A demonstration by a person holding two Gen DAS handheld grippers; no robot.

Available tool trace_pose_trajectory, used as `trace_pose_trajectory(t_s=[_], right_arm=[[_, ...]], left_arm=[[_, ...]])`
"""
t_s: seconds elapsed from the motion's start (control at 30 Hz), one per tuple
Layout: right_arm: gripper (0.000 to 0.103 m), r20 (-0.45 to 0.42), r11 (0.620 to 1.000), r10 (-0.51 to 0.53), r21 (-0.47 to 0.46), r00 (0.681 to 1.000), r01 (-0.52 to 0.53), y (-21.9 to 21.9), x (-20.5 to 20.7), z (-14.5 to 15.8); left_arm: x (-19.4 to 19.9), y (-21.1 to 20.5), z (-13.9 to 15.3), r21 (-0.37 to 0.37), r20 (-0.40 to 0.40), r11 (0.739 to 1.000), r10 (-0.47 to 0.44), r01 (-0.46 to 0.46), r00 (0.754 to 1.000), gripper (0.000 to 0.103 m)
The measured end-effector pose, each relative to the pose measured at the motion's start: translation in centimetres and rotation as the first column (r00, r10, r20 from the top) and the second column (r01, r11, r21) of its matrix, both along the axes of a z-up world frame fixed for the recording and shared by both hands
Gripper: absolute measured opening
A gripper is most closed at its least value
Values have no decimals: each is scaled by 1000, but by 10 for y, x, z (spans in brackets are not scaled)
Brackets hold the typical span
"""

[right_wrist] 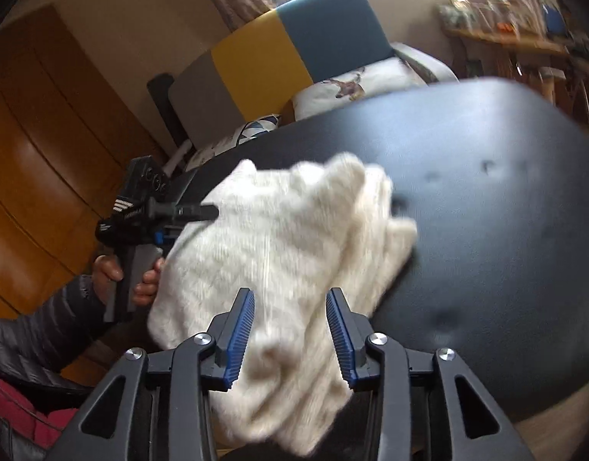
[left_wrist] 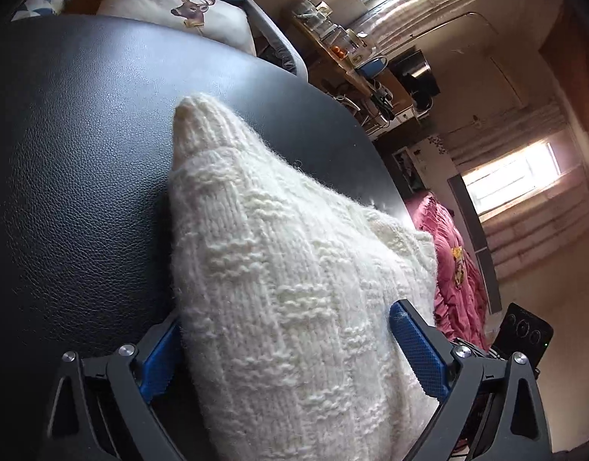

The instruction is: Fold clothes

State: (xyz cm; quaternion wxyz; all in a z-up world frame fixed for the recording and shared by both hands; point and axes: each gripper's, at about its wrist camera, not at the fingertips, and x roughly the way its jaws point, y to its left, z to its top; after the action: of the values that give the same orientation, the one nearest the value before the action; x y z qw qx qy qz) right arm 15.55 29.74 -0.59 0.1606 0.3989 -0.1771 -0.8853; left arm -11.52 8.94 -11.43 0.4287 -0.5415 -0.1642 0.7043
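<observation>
Sweater first: the cream knitted sweater lies bunched on your black leather-textured table, and it fills the space between the fingers of both tools.

Nearest to you in the left wrist view, your left gripper has its two blue pads spread wide, with the thick knit passing up between them. The cloth touches both pads, but the jaws stand far apart, so it reads as open around the fold, not clamped. From there the sweater runs away from you and narrows to a blunt point resting on the tabletop.

In the right wrist view, your right gripper also has its blue pads parted, and a rumpled lump of the sweater lies between and beyond them; this view is blurred, so you cannot tell whether the pads touch the wool. Off to that view's left, your left hand is wrapped round the handle of the other tool at the sweater's edge, with a dark puffy sleeve behind it.

Beyond the table's far rim sits a white cushion printed with a deer head, next to a cushion with a blue triangle pattern, both on a sofa with grey, yellow and blue back panels. Past the table's right edge in the left view, a pink garment lies lower down, and a cluttered wooden shelf stands against the far wall beneath a bright window.
</observation>
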Motion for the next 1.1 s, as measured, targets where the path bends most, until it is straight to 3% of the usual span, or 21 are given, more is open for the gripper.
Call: trace_pose_trajectory(t_s=[0.1, 0.2, 0.3, 0.37, 0.47, 0.53, 0.57, 0.67, 0.8, 0.9, 1.0, 1.07, 1.1], right_arm=[[40, -24, 997, 65, -39, 998, -66, -12, -61, 28], [40, 54, 979, 165, -127, 985, -157, -33, -140, 29], [40, 169, 944, 302, -190, 938, -270, -65, -215, 15], [40, 252, 909, 406, -213, 878, -359, -94, -250, -4], [39, 405, 885, 453, -94, 794, -456, -132, -279, -39], [29, 486, 858, 427, 49, 763, -511, -147, -287, -65], [23, 473, 858, 428, 55, 770, -511, -147, -289, -69], [20, 432, 858, 434, 71, 791, -509, -146, -293, -79], [17, 379, 885, 415, 44, 827, -464, -135, -295, -83], [17, 368, 901, 396, 21, 842, -433, -128, -295, -80], [23, 367, 925, 359, -19, 858, -379, -114, -291, -68], [33, 334, 947, 319, -75, 887, -312, -92, -278, -51], [33, 319, 955, 298, -104, 900, -279, -80, -272, -42]], left_arm=[[4, -4, 4, -19, -29, 999, 25, -26, 999, 100], [11, -8, 6, -26, -78, 997, 70, -72, 994, 100], [17, -8, 4, -38, -97, 995, 84, -88, 992, 99], [19, -8, 4, -30, -97, 995, 89, -93, 991, 94], [23, -6, 5, -42, -133, 995, 87, -93, 987, 91], [29, -3, 9, -65, -195, 993, 84, -98, 977, 87], [33, -2, 11, -77, -225, 992, 82, -101, 971, 85], [45, 4, 13, -127, -322, 984, 79, -125, 943, 82], [56, 10, 16, -174, -401, 973, 71, -152, 913, 83], [52, 8, 13, -164, -354, 975, 84, -151, 931, 83], [35, -3, 3, -96, -212, 987, 109, -132, 971, 89], [23, -10, 3, -53, -133, 992, 103, -110, 986, 90], [18, -12, 4, -49, -107, 994, 91, -97, 990, 91]])
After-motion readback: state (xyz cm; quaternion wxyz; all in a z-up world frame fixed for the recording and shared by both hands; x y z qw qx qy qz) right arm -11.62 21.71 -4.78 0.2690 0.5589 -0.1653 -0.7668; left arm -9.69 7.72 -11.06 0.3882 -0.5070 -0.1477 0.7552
